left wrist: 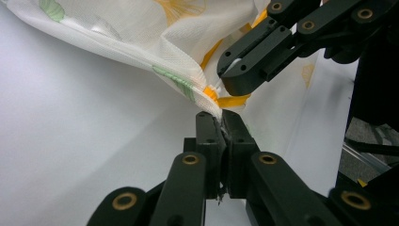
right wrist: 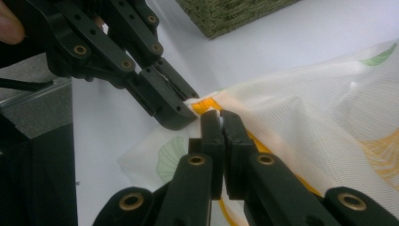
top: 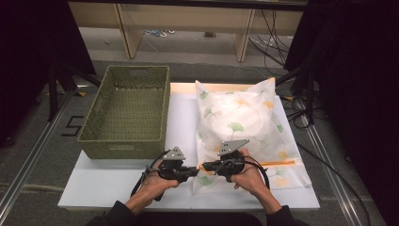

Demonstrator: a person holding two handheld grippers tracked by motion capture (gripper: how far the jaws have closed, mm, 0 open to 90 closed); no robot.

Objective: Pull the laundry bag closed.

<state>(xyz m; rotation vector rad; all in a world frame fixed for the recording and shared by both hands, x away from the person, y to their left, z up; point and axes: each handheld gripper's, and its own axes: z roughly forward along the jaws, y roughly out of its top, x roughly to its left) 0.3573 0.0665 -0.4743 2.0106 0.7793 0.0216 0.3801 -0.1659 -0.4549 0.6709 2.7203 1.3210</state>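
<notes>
Both grippers pinched at the zipper end

Your left gripper (top: pixel 194 172) and right gripper (top: pixel 206 166) clamp the mesh laundry bag (top: pixel 244 127) at its near-left corner on the table (top: pixel 94 188) — orange zipper (top: pixel 277 163) apparently unopened, basket (top: pixel 127 110) empty.

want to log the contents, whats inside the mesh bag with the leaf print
Through the thin fabric of the mesh bag only a pale, rounded bulk shows in its upper half; what it is cannot be told. The orange zipper runs along its near end, where both grippers pinch it.
</notes>
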